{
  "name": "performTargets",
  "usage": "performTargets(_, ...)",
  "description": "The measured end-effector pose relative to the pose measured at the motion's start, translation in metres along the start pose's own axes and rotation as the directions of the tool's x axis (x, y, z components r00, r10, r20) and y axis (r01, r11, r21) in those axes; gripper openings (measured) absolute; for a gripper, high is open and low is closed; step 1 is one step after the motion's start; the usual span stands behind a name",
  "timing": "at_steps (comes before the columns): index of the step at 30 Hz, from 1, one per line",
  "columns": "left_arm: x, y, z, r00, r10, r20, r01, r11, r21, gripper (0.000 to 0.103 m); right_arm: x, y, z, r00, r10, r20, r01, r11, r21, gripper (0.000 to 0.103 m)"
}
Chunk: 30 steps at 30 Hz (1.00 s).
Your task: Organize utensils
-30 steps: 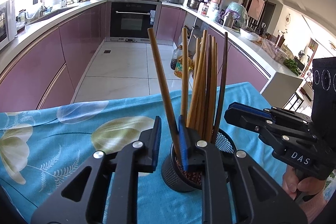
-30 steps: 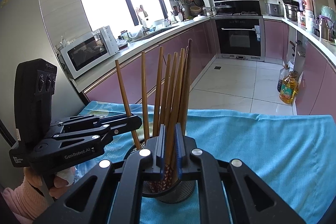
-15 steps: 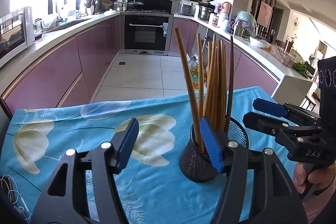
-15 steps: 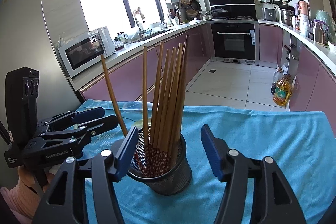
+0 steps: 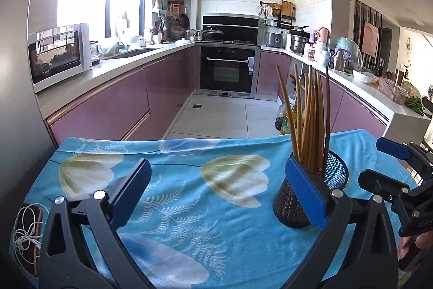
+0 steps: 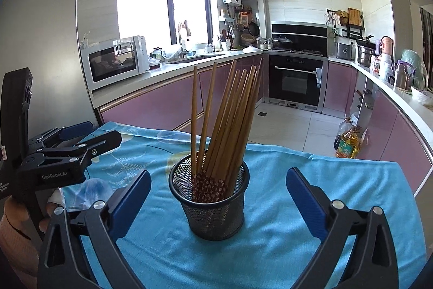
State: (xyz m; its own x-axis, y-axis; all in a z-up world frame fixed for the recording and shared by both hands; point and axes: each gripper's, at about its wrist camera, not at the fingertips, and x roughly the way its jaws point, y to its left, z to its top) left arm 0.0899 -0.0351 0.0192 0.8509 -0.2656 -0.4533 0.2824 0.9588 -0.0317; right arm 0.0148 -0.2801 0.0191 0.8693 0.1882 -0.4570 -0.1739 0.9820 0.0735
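A black mesh cup (image 6: pixel 213 201) stands upright on the blue flowered cloth (image 6: pixel 284 234) and holds several wooden chopsticks (image 6: pixel 230 121) that lean to the right. The cup also shows in the left wrist view (image 5: pixel 334 180), partly behind my left gripper's right finger. My right gripper (image 6: pixel 216 197) is open and empty, drawn back in front of the cup. My left gripper (image 5: pixel 216 191) is open and empty, to the left of the cup. The right gripper (image 5: pixel 389 169) shows at the right edge of the left wrist view.
A phone with a white cable (image 5: pixel 27 232) lies at the cloth's left edge. The table's far edge drops to the kitchen floor (image 5: pixel 216 115). Oil bottles (image 6: pixel 347 140) stand on the floor. Purple cabinets line both sides.
Both grippers opened and let go of the chopsticks, then drew back from the cup. The chopsticks now rest free in the cup.
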Motion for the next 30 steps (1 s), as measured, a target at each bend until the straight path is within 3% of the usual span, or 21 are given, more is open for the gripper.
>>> performTargets(9, -0.026, 0.013, -0.013, 0.996, 0.074, 0.055, -0.072, 0.997, -0.029, 0.098, -0.011, 0.014, -0.015, 0.999, -0.023, 0.044, 0.023, 1.0, 0.003, 0.097)
performTargets(30, -0.069, 0.026, -0.033, 0.97, 0.138, 0.201, -0.129, 0.99, -0.058, 0.098, -0.027, 0.035, -0.029, 0.989, -0.053, 0.135, 0.055, 0.998, -0.012, 0.097)
